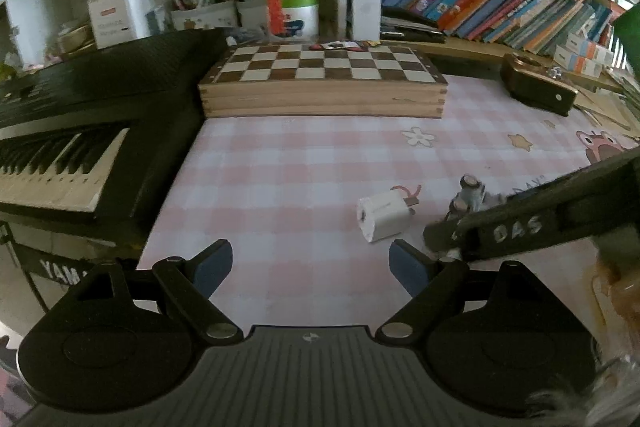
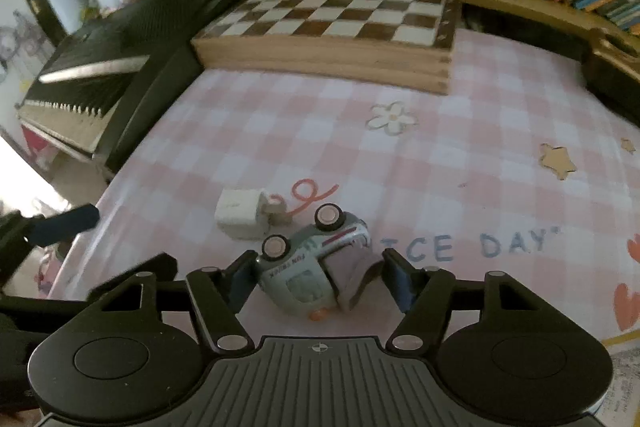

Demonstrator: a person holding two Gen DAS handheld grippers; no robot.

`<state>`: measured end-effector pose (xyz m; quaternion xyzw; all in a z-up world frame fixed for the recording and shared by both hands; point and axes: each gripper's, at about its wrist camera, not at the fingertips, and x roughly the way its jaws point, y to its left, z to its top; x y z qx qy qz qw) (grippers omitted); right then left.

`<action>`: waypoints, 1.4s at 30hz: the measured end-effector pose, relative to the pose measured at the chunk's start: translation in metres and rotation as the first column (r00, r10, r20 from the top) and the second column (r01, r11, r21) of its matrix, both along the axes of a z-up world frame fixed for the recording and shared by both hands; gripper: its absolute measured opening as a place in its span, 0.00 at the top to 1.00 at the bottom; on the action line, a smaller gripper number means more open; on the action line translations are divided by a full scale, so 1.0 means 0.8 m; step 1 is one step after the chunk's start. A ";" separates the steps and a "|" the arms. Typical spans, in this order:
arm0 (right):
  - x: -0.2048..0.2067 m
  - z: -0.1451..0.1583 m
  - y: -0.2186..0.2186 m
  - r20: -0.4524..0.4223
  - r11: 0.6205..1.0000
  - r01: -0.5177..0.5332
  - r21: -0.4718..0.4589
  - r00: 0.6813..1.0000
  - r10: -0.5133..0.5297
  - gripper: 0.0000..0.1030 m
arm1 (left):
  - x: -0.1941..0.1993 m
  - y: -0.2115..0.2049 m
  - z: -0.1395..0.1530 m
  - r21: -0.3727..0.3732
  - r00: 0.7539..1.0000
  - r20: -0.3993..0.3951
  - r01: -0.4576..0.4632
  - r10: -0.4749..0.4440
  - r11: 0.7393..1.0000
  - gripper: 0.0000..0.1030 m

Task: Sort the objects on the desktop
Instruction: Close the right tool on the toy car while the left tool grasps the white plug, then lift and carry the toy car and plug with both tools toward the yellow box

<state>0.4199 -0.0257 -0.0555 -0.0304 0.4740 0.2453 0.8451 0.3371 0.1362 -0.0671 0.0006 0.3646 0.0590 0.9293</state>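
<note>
Right wrist view, right tongs [image 2: 316, 277] straddling overturned glossy toy truck [image 2: 310, 267], left tongs [image 1: 311, 267] wide

Left tool [image 1: 311, 267] and right tool [image 2: 316, 281] spread

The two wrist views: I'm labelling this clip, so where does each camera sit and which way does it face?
Left wrist: on the left gripper, angled down across the pink checked mat toward the chessboard box; its open fingers show, and the right gripper crosses in.
Right wrist: on the right gripper, looking down at the tipped toy truck between its fingers.
Shared: white charger plug, truck, chessboard box, keyboard, bookshelf.
</note>
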 end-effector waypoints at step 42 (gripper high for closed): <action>-0.116 0.105 -0.074 0.169 0.971 0.190 0.146 0.962 -0.213 0.34 | -0.106 -0.014 0.078 -0.159 0.988 0.131 0.096 -0.076 0.982 0.72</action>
